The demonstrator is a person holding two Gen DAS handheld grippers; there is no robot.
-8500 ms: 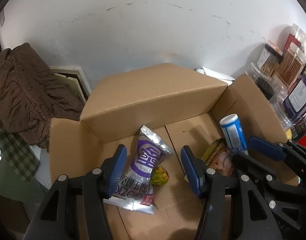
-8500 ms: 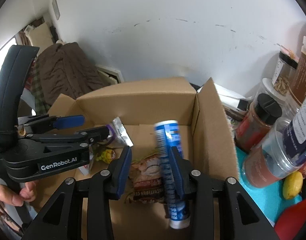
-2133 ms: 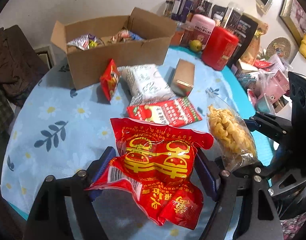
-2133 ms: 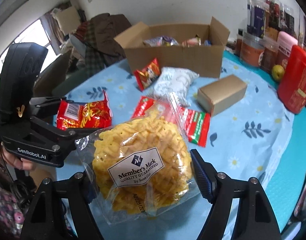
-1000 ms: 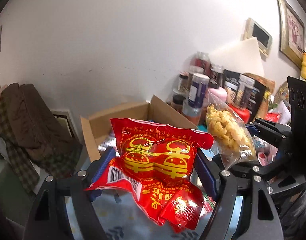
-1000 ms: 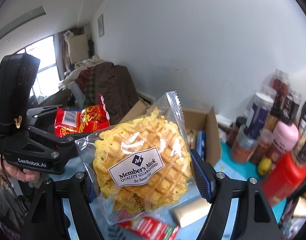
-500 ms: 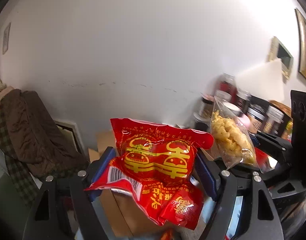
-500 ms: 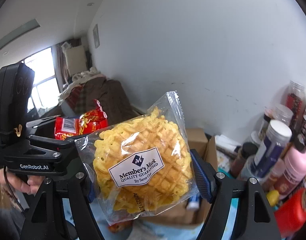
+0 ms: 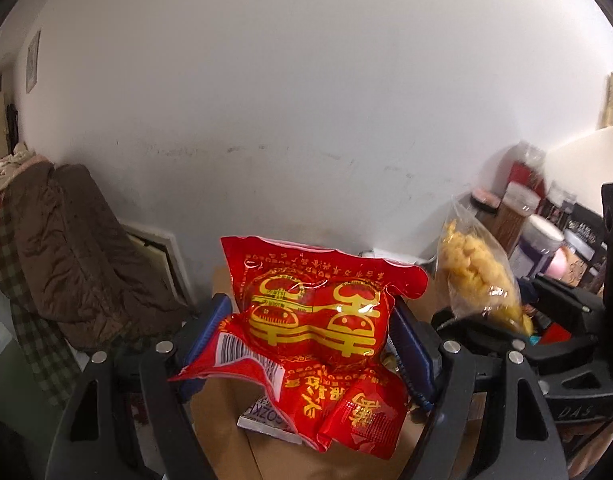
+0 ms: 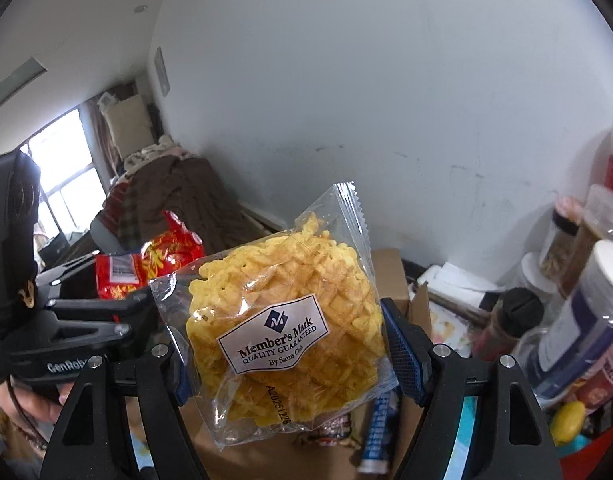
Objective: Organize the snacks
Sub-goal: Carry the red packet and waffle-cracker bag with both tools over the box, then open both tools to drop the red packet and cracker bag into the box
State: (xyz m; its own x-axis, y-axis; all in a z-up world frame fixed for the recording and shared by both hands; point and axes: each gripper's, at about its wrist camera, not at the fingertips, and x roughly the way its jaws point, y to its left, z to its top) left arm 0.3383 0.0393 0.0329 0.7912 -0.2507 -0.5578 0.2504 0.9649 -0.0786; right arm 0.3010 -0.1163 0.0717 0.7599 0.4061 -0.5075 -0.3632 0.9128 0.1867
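Observation:
My left gripper (image 9: 312,338) is shut on a red snack packet with yellow print (image 9: 318,320), held up over the open cardboard box (image 9: 222,412). My right gripper (image 10: 286,344) is shut on a clear bag of yellow lattice crisps (image 10: 282,312) with a white label. The crisps bag (image 9: 478,272) also shows at the right of the left wrist view, and the red packet (image 10: 146,264) at the left of the right wrist view. Inside the box lie a blue tube (image 10: 376,428) and a silver-purple packet (image 9: 266,424), mostly hidden by the held bags.
Jars and bottles (image 10: 586,300) crowd the right side by the wall, with a yellow lemon-like fruit (image 10: 566,420) and a red container below them. A brown coat (image 9: 74,248) hangs over a chair at the left. A hand (image 10: 30,400) holds the left tool.
Both grippers carried their bags toward the wall; the box has come close beneath them and now fills the bottom of both views. The grips are unchanged.

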